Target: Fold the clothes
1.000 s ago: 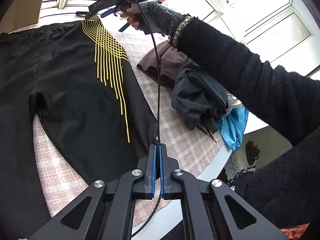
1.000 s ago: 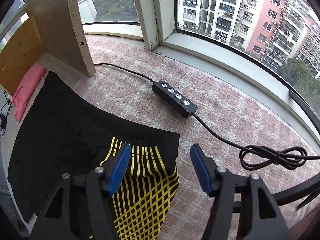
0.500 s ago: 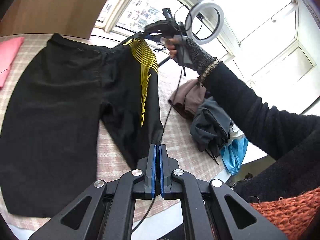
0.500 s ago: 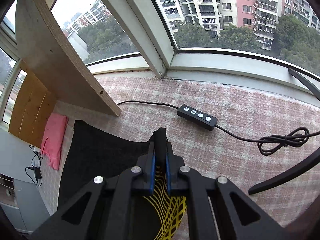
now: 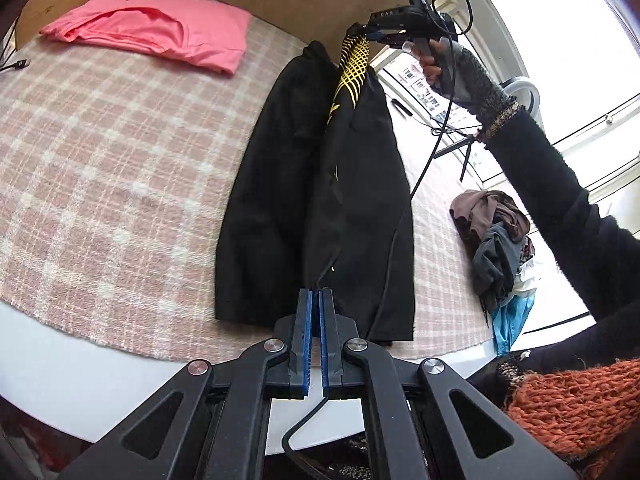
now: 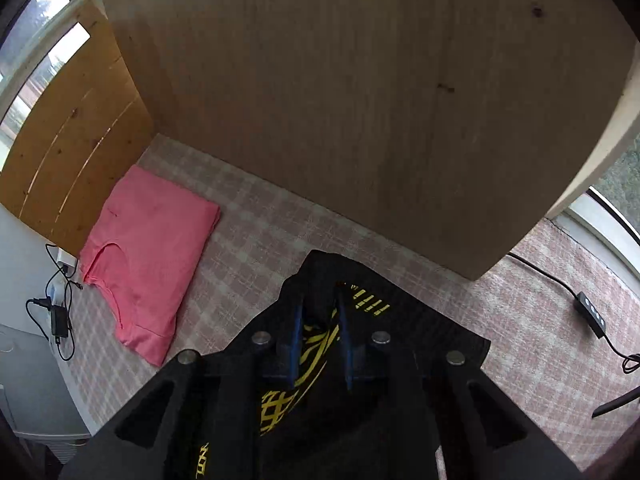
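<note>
Black shorts (image 5: 320,200) with yellow lines are folded lengthwise, one half over the other, on the pink checked cloth. My left gripper (image 5: 314,300) is shut on the hem end of the shorts near the table's front edge. My right gripper (image 5: 360,32) holds the waistband end lifted at the far side. In the right wrist view its jaws (image 6: 320,320) stand a little apart with the yellow-lined waistband (image 6: 316,340) bunched between them.
A folded pink garment (image 5: 152,36) lies at the far left, also in the right wrist view (image 6: 148,256). A pile of clothes (image 5: 496,248) sits at the right edge. A wooden panel (image 6: 360,100) stands behind. A cable with a controller (image 6: 588,316) lies at the right.
My right gripper closed on the waistband corner, lifted it and carried it left over the other half. The shorts went from spread flat to folded lengthwise. My left gripper stayed shut on the hem.
</note>
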### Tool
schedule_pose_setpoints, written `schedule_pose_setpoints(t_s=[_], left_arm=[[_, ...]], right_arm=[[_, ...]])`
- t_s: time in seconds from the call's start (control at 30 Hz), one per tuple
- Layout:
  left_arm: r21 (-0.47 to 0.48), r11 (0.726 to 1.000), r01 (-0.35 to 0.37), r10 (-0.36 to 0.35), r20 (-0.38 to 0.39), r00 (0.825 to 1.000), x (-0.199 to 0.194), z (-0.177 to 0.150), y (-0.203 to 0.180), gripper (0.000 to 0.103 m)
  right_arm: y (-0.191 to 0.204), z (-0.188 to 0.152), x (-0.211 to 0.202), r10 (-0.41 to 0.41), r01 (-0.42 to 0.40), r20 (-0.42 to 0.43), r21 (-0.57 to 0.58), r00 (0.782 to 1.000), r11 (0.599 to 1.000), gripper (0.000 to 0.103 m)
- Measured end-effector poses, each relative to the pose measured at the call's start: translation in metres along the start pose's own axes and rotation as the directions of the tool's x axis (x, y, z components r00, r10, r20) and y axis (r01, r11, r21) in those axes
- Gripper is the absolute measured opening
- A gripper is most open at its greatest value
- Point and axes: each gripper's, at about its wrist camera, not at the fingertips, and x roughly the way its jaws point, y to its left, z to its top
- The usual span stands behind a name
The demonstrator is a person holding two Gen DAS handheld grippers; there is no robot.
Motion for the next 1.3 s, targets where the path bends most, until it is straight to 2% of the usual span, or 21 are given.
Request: schedule_pose_setpoints(t_s=[0.03,0.1,0.13,0.17,0.2,0.23,0.3,0.4,0.5,0.6,0.67,0.77,0.8,0.9,1.1,1.2,1.3], left_arm=[[-0.007,1.000,-0.001,0.001,-0.027,1.000,0.006,0.000,0.008,0.003],[-0.011,1.000,0.003,-0.003,-0.071,0.997,0.013,0.001,0.022,0.003],[-0.010,1.000,0.001,-0.002,-0.092,0.996,0.015,0.002,0.027,0.003],[-0.006,1.000,-0.002,0.001,-0.111,0.994,0.017,0.003,0.032,0.002],[0.014,1.000,-0.014,0.016,-0.122,0.992,0.016,0.004,0.033,0.002],[0.030,0.999,-0.018,0.022,-0.129,0.991,0.014,0.005,0.033,0.002],[0.056,0.998,-0.007,0.014,-0.131,0.991,0.003,0.007,0.031,0.002],[0.115,0.993,-0.005,0.019,-0.120,0.993,-0.017,0.016,0.026,0.005],[0.223,0.974,-0.031,0.064,-0.143,0.988,-0.018,0.043,0.018,0.019],[0.283,0.958,-0.041,0.093,-0.172,0.981,0.005,0.085,0.014,0.024],[0.319,0.947,-0.039,0.104,-0.191,0.976,0.028,0.111,0.007,0.032],[0.379,0.924,-0.045,0.135,-0.213,0.968,0.064,0.144,-0.005,0.034],[0.399,0.916,-0.051,0.149,-0.218,0.964,0.076,0.154,-0.009,0.034],[0.450,0.888,-0.095,0.217,-0.227,0.949,0.103,0.169,-0.014,0.034],[0.479,0.870,-0.116,0.261,-0.249,0.932,0.129,0.180,-0.021,0.036],[0.498,0.857,-0.130,0.280,-0.239,0.930,0.132,0.179,-0.025,0.040],[0.483,0.862,-0.153,0.283,-0.209,0.936,0.128,0.181,-0.025,0.040]], right_arm=[[0.010,0.002,0.006,-0.035,0.034,-0.020,-0.010,0.999,0.999,0.019],[0.018,-0.008,-0.010,-0.016,0.017,0.009,-0.024,1.000,1.000,0.022],[0.019,-0.016,-0.023,0.001,0.000,0.032,-0.029,0.999,1.000,0.027],[0.018,-0.024,-0.036,0.015,-0.013,0.056,-0.034,0.998,0.999,0.040],[0.005,-0.037,-0.052,0.003,0.000,0.086,-0.029,0.996,1.000,0.047],[-0.007,-0.052,-0.066,-0.012,0.015,0.110,-0.026,0.994,1.000,0.047],[-0.005,-0.091,-0.085,-0.063,0.066,0.116,-0.024,0.991,0.998,0.047],[-0.006,-0.160,-0.095,-0.123,0.124,0.108,-0.006,0.987,0.992,0.047],[-0.017,-0.224,-0.087,-0.176,0.172,0.057,0.060,0.983,0.983,0.047],[-0.040,-0.262,-0.078,-0.162,0.155,0.022,0.188,0.986,0.970,0.047],[-0.056,-0.274,-0.072,-0.123,0.110,0.026,0.291,0.992,0.950,0.047],[-0.075,-0.290,-0.066,-0.067,0.043,0.046,0.409,0.997,0.912,0.047],[-0.075,-0.292,-0.065,-0.069,0.043,0.047,0.418,0.997,0.907,0.047],[-0.074,-0.292,-0.061,-0.044,0.013,0.065,0.419,0.997,0.908,0.047],[-0.064,-0.282,-0.050,-0.032,0.008,0.061,0.347,0.998,0.938,0.047],[-0.061,-0.282,-0.047,-0.022,0.002,0.057,0.321,0.998,0.947,0.047],[-0.061,-0.283,-0.042,-0.008,-0.010,0.055,0.317,0.998,0.948,0.047]])
